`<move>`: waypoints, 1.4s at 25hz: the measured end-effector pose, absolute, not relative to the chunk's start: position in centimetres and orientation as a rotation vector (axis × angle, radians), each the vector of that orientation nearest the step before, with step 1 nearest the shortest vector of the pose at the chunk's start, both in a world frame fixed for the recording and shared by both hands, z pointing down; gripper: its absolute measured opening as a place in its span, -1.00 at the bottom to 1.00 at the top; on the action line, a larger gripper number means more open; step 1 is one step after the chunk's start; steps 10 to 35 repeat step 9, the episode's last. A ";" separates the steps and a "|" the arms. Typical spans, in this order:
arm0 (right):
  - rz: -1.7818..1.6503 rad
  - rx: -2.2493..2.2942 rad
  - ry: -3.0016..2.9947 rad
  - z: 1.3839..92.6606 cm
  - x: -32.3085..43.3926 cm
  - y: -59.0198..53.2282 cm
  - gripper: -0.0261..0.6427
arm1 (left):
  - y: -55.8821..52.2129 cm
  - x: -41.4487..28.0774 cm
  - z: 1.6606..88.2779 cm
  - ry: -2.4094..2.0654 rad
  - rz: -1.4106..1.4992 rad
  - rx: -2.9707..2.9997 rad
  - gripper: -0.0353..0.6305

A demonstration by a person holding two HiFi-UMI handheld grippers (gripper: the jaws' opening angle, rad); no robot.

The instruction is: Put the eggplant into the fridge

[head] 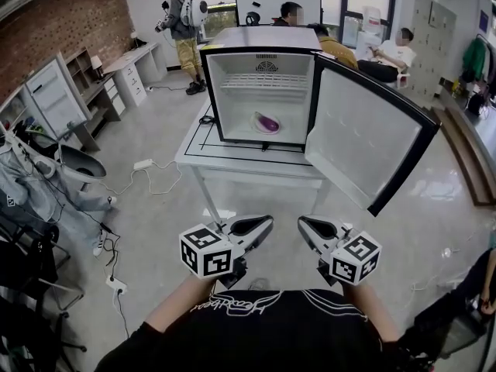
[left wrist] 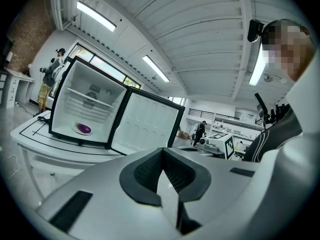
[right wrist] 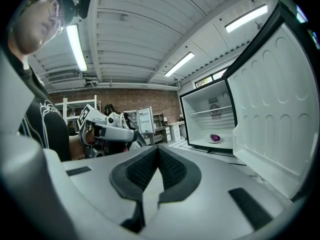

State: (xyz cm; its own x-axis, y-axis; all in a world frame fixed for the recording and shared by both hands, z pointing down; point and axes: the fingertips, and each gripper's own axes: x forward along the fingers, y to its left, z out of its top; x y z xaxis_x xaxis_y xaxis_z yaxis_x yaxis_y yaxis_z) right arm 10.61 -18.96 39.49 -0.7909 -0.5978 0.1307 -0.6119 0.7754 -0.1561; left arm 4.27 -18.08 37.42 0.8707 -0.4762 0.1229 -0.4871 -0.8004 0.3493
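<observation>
A purple eggplant (head: 267, 120) lies on a white plate (head: 259, 128) on the floor of the small fridge (head: 263, 91), whose door (head: 364, 142) hangs wide open to the right. In the left gripper view the eggplant (left wrist: 85, 129) shows inside the fridge (left wrist: 87, 106); in the right gripper view the eggplant (right wrist: 215, 138) shows too. My left gripper (head: 260, 225) and right gripper (head: 308, 228) are held side by side close to my chest, well short of the table (head: 198, 152). Both are shut with nothing in them.
The fridge stands on a white table marked with black lines. A power strip and cables (head: 143, 165) lie on the floor to the left. Desks and shelves (head: 85, 91) line the left wall. Several people (head: 182, 29) are behind the fridge.
</observation>
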 end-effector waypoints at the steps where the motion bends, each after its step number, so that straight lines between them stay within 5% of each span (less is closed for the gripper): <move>1: 0.291 0.986 -2.890 39.5 10.7 -18.8 -0.90 | -17.9 4.4 37.4 -0.714 0.042 2.672 -0.87; 35: 0.263 0.988 -2.898 38.8 11.0 -18.4 -0.90 | -17.1 4.8 36.9 -0.706 0.047 2.696 -0.87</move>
